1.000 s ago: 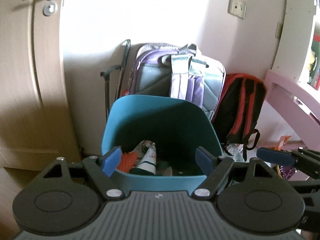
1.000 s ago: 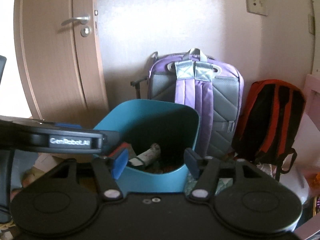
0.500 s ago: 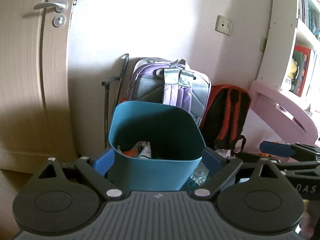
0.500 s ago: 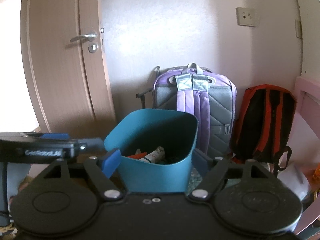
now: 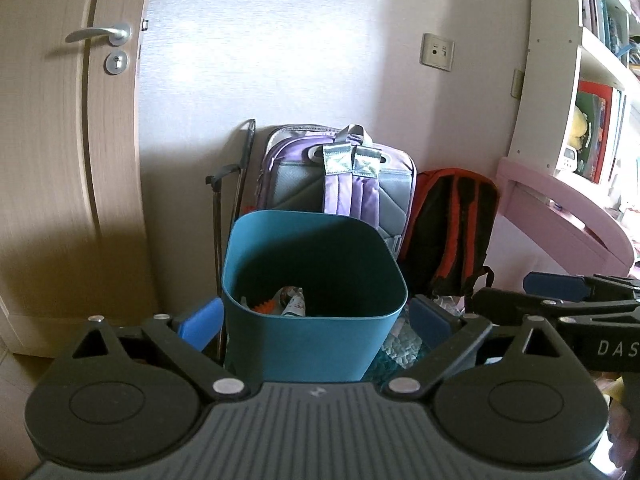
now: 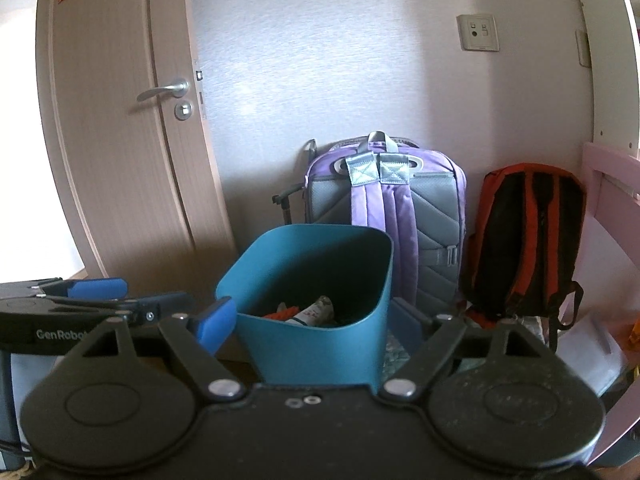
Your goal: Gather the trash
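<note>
A teal bin (image 5: 304,352) stands on the floor before the wall, also seen in the right wrist view as the bin (image 6: 316,360). Inside lie an orange ridged piece (image 5: 264,306) and a white tube (image 5: 294,304), with more trash in the dark behind them. My left gripper (image 5: 316,320) is drawn back from the bin. Its jaws are opening and hold nothing. My right gripper (image 6: 310,322) is beside it, jaws also opening and empty. The blue pads (image 6: 214,322) frame the bin without touching it.
A purple and grey backpack (image 5: 344,184) and a black and orange backpack (image 5: 452,220) lean on the wall behind the bin. A closed wooden door (image 5: 68,160) is at the left. A pink desk (image 5: 568,216) and shelves are at the right.
Both grippers have pulled back from over the bin's rim and risen a little. Both pairs of jaws have spread wider. The bin now looks smaller and farther off.
</note>
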